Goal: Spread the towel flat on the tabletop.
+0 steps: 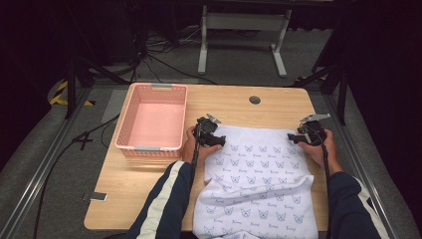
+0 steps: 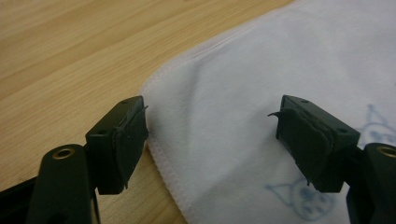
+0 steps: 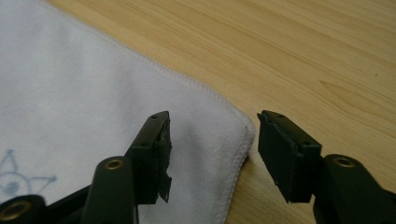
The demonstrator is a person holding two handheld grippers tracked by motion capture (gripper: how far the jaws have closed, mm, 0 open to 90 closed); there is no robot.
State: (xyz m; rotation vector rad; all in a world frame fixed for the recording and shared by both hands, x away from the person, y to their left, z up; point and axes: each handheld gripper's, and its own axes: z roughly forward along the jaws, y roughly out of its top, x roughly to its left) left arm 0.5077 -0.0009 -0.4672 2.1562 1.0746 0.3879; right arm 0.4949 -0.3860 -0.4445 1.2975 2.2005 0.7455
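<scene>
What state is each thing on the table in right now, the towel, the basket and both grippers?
Towel: lying on the table, near part folded over, near end hanging off the edge.
Pink basket: upright, empty.
Left gripper: open, straddling the towel's corner.
Right gripper: open, straddling the other far corner.

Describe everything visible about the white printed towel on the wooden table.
The white terry-like towel with small blue cat-face prints lies spread flat on the light wooden table, its near part folded over and hanging past the table's near edge. Its hems are stitched and its corners rounded. The left gripper stands open astride its far left corner, and the right gripper stands open astride its far right corner; neither clamps the cloth.
</scene>
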